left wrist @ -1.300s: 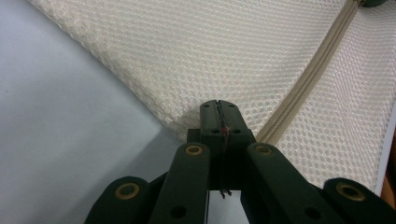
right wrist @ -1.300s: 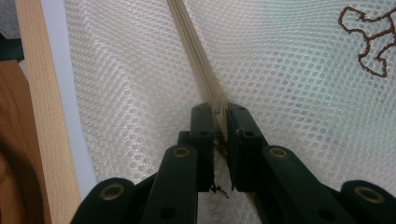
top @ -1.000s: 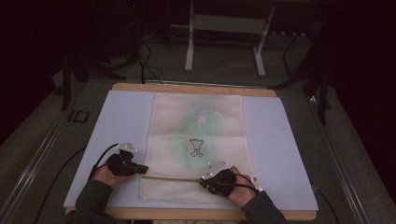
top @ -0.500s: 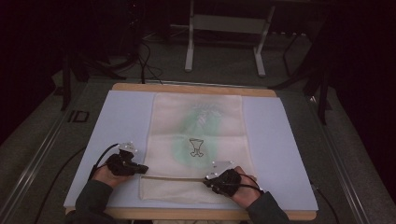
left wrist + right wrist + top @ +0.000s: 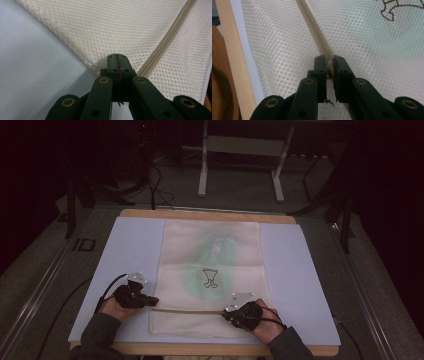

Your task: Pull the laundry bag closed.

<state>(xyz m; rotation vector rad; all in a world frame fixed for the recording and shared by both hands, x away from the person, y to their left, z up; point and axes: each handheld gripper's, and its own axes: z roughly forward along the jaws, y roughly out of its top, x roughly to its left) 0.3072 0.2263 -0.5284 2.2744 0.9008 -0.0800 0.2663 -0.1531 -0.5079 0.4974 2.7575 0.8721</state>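
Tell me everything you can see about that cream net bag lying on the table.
The mesh bag is a cream, fine honeycomb net, lying flat on a pale blue mat. A beige zipper crosses it near the person's edge. Something green shows faintly through the mesh, beside a small brown outlined emblem. The left gripper is shut on the bag's corner edge; the right gripper pinches the zipper.

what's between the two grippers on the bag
In the high view, the mesh bag's zipper line runs from the left gripper to the right gripper.
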